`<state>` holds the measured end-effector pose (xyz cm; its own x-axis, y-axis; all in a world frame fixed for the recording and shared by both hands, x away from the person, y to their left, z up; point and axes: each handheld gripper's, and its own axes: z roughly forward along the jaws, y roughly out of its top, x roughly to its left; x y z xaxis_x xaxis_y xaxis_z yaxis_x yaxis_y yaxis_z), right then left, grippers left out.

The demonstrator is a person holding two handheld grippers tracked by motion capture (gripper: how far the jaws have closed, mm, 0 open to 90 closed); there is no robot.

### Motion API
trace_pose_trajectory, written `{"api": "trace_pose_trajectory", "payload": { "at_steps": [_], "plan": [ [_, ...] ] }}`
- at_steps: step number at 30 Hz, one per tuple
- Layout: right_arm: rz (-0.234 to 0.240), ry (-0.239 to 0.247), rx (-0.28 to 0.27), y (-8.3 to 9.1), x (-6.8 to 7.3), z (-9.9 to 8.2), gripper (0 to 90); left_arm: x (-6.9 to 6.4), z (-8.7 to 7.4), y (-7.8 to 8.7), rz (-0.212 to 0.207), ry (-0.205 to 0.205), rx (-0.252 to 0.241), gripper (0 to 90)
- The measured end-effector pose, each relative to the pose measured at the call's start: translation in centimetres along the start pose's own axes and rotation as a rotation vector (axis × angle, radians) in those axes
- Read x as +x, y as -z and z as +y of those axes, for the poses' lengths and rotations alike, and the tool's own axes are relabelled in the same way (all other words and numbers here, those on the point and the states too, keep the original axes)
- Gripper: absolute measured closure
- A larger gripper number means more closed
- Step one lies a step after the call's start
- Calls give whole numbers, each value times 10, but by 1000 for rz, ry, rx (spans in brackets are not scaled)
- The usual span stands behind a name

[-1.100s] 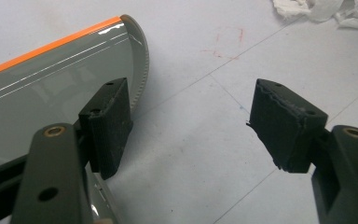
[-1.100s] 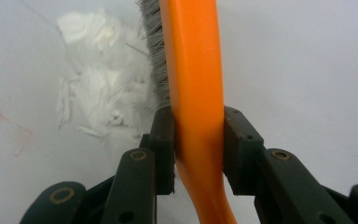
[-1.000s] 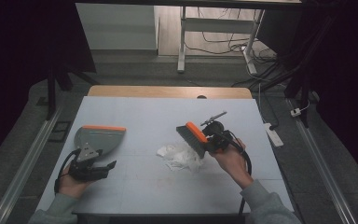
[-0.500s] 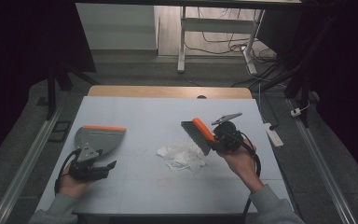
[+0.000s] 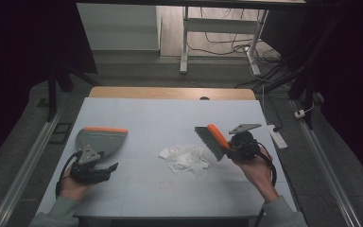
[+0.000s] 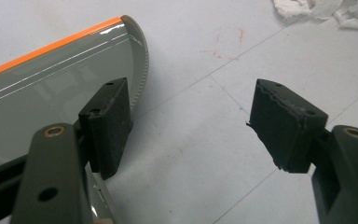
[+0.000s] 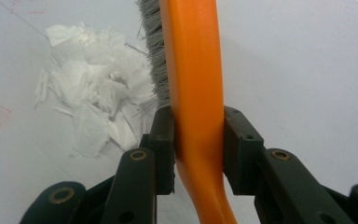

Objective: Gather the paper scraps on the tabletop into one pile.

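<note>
Right fingers (image 7: 165,144) pinch the brush (image 7: 193,70) by its stiff orange handle; solid hold. Left fingers (image 6: 107,126) spread, dustpan (image 6: 51,88) beside one pad, ungripped in my view. Paper scraps (image 5: 185,157) mid-surface beside the bristles: light, soft, will scatter. I'd sweep gently.

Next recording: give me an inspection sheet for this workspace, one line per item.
Surface: pale table, wooden strip at its far edge, faint red marks.
Job's things: orange brush with grey bristles beside the paper scraps; grey dustpan with orange lip, flat on the table left of them.
Clutter: nothing seen.
Grippers: right gripper shut on the brush handle; left gripper open, one jaw over the dustpan, nothing between the pads.
Cables: one loops from each gripper; more lie on the floor beyond the table.
Surroundings: dark room, white desk legs behind, power strip on the floor at right.
</note>
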<state>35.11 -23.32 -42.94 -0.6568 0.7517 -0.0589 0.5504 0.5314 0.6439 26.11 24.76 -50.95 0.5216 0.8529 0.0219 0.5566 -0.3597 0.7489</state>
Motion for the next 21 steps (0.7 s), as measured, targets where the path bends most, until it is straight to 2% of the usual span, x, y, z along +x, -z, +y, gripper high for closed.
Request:
{"api": "trace_pose_trajectory", "payload": {
  "at_steps": [11, 14, 21],
  "plan": [
    [-10, -7, -66, 15, -15, -30, 677, -2, 1, 0, 4, -2, 2, 304],
    [-28, -3, -78, 17, -17, -40, 677, -2, 1, 0, 4, -4, 1, 304],
    [-47, -34, -126, 20, -26, -66, 677, -3, 1, 0, 5, -6, 2, 304]
  ]
}}
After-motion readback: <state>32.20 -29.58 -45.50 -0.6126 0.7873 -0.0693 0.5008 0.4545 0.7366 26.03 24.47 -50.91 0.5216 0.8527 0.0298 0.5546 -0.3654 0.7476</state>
